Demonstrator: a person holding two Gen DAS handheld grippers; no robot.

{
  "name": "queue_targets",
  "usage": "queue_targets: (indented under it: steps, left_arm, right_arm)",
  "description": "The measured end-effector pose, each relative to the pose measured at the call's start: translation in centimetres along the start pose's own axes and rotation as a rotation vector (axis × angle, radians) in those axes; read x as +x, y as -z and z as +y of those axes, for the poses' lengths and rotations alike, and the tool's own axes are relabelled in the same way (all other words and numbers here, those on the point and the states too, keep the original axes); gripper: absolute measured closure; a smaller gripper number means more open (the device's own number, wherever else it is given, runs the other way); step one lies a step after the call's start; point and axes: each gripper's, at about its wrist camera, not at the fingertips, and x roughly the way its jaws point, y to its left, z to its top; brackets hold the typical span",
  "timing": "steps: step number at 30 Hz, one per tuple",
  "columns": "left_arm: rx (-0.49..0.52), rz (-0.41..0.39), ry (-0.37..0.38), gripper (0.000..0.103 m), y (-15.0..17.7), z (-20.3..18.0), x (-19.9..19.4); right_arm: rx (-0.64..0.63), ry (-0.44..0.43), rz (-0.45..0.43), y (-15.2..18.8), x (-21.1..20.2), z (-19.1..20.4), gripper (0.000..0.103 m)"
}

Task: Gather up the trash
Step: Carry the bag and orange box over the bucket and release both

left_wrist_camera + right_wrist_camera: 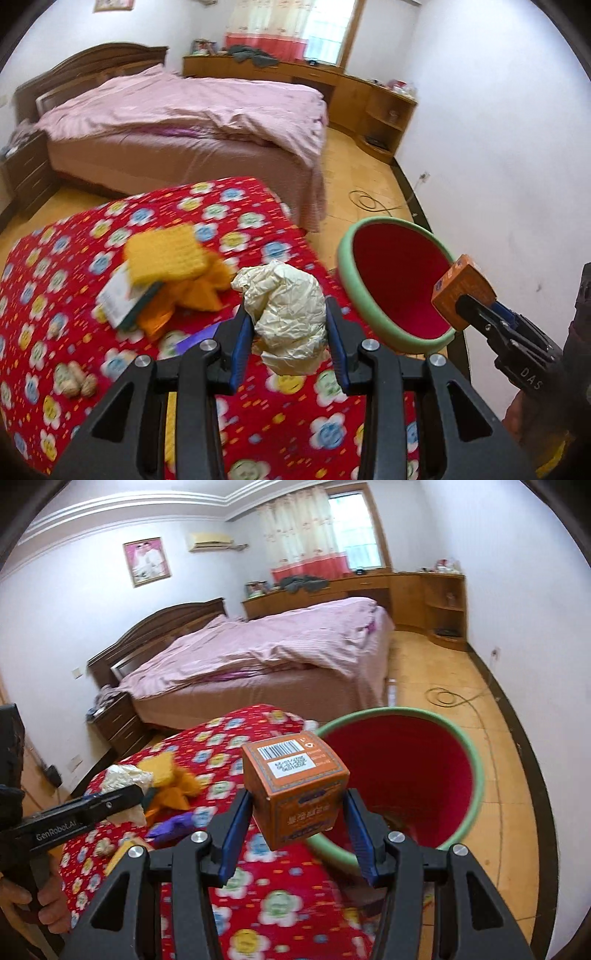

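A: Both loads look ready to go. The left tool (pixel 290 325) is clamped on the crumpled paper wad (pixel 286 317), pads pressing its sides, and the wad hangs above the red flowered surface (pixel 258 424).

B: And the right tool (pixel 295 823) is clamped on the orange box (pixel 295 794), barcode face up. The red bin (pixel 406 775) with the green rim sits just ahead and to the right of that tool, beside the surface.

A: From the left tool the bin (pixel 395 284) is ahead and to the right too, and the right tool (pixel 469 306) with its box (pixel 461 291) is already near the rim. I'd let the box go first.

B: Agreed. Carry the box past the near rim until it is over the red interior, then part the fingers; released at the lip, it could tip back onto the surface.

A: The wad is light and springy, so it may cling to one pad. Bring it well over the opening, tilt the tool down, and open fully.

B: Keep the two tools apart at the bin mouth. More remains after: a yellow sponge (pixel 166 254), orange scraps (pixel 199 291) and peanuts (pixel 75 380) lie ahead and to the left of the left tool.
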Motion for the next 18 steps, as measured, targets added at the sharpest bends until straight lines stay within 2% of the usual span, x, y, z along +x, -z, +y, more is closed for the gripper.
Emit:
queue_targets:
  steps: [10, 18]
  left_arm:
    - [0.084, 0.06, 0.096, 0.065, -1.0, -5.8, 6.1]
    - [0.118, 0.107, 0.124, 0.065, -1.0, -8.3, 10.4]
  right_arm:
    - [0.082, 0.082, 0.016, 0.4, 1.0, -6.8, 0.049]
    - [0.132, 0.136, 0.055, 0.7, 2.8, -10.7, 0.049]
